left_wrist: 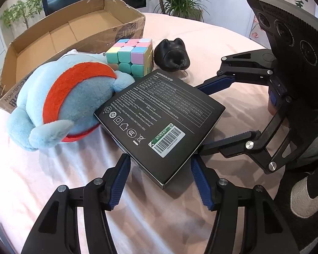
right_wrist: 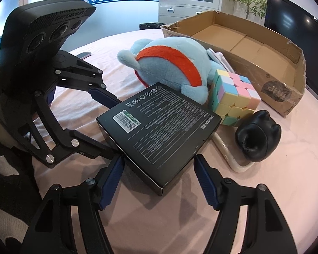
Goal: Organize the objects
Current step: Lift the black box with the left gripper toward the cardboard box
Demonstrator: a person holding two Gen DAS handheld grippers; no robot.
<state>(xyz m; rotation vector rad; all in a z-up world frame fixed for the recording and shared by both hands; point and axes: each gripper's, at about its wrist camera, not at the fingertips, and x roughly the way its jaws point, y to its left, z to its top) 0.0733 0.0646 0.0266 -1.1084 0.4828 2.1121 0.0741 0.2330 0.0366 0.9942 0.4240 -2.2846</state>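
Observation:
A flat black box [left_wrist: 159,118] with white print and a barcode label lies tilted on the pink table, one corner against a blue plush toy [left_wrist: 67,103] with a red band. My left gripper [left_wrist: 161,165] is open, its fingers straddling the box's near corner. My right gripper [right_wrist: 159,165] is also open, straddling another corner of the black box [right_wrist: 161,124]. Each gripper shows in the other's view, reaching under the box edges. A pastel puzzle cube [left_wrist: 131,57] and a black cat-shaped object [left_wrist: 171,56] sit behind the box. An open cardboard box [left_wrist: 53,42] stands at the back.
A white phone [right_wrist: 224,150] lies under the black cat-shaped object [right_wrist: 257,135]. Another phone [right_wrist: 84,55] lies far on the table. Potted plants, a monitor and a cabinet stand beyond the table edge. A person's shoe [left_wrist: 307,192] is at the right.

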